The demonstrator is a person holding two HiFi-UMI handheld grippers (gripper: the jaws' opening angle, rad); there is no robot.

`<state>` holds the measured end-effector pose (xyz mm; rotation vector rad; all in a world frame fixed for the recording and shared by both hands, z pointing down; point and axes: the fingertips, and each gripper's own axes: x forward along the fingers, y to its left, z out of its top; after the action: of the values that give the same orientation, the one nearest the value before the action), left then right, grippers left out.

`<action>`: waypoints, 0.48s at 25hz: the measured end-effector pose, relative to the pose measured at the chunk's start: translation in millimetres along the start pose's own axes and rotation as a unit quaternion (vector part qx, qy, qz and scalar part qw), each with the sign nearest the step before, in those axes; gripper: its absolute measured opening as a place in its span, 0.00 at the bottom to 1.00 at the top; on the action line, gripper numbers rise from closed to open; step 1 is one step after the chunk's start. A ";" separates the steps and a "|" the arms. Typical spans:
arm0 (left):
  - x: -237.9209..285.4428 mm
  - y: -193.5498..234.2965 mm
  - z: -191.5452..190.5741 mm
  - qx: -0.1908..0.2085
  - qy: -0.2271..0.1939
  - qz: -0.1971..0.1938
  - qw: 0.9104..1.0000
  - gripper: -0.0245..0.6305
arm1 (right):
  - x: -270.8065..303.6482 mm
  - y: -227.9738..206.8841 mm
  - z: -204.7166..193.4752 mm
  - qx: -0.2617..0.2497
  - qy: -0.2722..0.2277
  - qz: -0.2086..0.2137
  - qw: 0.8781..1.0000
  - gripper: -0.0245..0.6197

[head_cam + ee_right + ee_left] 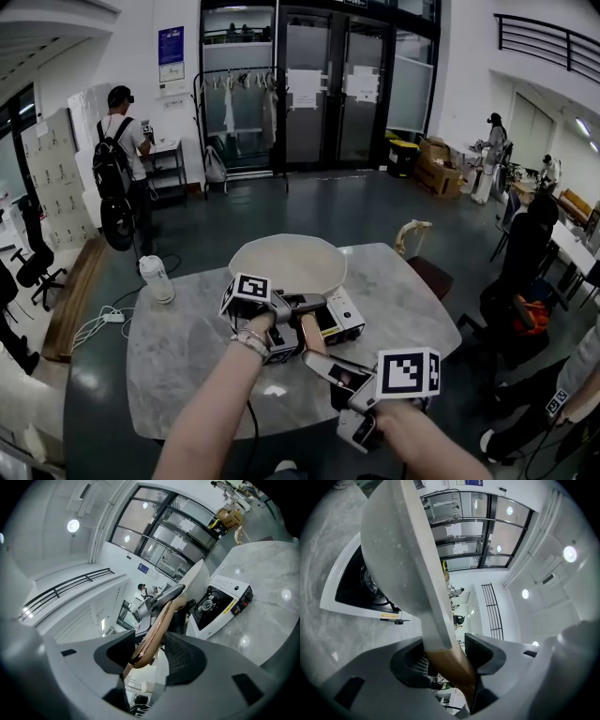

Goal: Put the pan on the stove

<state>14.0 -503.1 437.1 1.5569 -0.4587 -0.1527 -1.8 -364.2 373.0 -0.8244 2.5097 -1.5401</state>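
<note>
A pale, cream-coloured pan (pixel 286 262) hangs tilted just above a white single-burner stove (pixel 345 319) on the round marble table (pixel 187 356). My left gripper (pixel 302 304) is shut on the pan's handle close to the bowl. In the left gripper view the pan (pixel 393 564) rises on edge from the left gripper (pixel 447 656), with the brown wooden handle (pixel 452 667) between the pads and the stove (pixel 351 590) below. My right gripper (pixel 317 360) is shut on the handle's far end. In the right gripper view the handle (pixel 157 625) runs from the right gripper (pixel 150 656) towards the stove (pixel 220 604).
A white bottle (pixel 157 278) stands at the table's left edge. A wooden chair (pixel 413 240) sits behind the table on the right. A person with a backpack (pixel 117 159) stands far left, and another person (pixel 525 258) sits at the right. Cables lie on the floor at left.
</note>
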 end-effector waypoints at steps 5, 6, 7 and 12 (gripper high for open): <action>1.6 8.8 4.1 -0.010 -0.016 0.002 1.000 0.39 | 3.6 -10.1 1.0 0.001 0.021 0.001 1.000 0.36; 1.6 12.4 3.7 -0.011 -0.022 -0.001 1.000 0.39 | 3.8 -13.3 -0.9 -0.001 0.028 0.001 1.000 0.36; 1.8 17.0 5.2 -0.010 -0.029 -0.004 1.000 0.39 | 3.7 -16.6 -2.5 -0.004 0.034 0.001 0.999 0.36; 5.4 25.1 13.6 -0.009 -0.035 0.005 0.999 0.39 | 4.1 -24.3 3.0 -0.004 0.046 0.008 0.999 0.36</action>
<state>9.0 -517.1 462.1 1.5343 -0.5192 -0.2028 5.5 -377.1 393.0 -0.7472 2.5810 -1.6007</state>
